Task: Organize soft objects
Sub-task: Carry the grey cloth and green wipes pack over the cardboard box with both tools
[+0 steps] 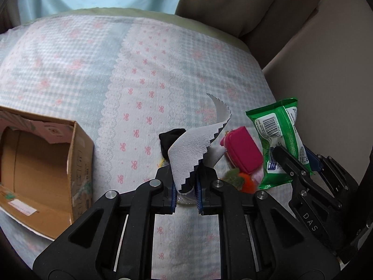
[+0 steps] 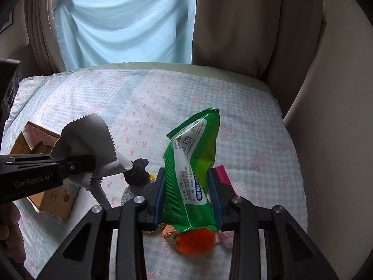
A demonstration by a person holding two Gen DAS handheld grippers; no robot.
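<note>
My left gripper [image 1: 185,186] is shut on a grey cloth [image 1: 195,149] with zigzag edges, held above the bed. The same cloth [image 2: 93,137] hangs from that gripper [image 2: 91,163] at the left of the right wrist view. My right gripper [image 2: 187,193] is shut on a green wipes packet [image 2: 193,163], which stands upright between the blue pads. That packet [image 1: 277,137] and gripper [image 1: 296,161] show at the right of the left wrist view. On the bed lie a pink pouch [image 1: 242,149], an orange fuzzy toy [image 2: 193,240] and a black soft item [image 2: 137,170].
An open cardboard box [image 1: 42,163] lies on the checked bedspread [image 1: 116,70] at the left. A pale blue sheet [image 2: 126,23] and beige curtains [image 2: 233,23] hang behind the bed. A beige padded wall [image 1: 326,70] runs along the right side.
</note>
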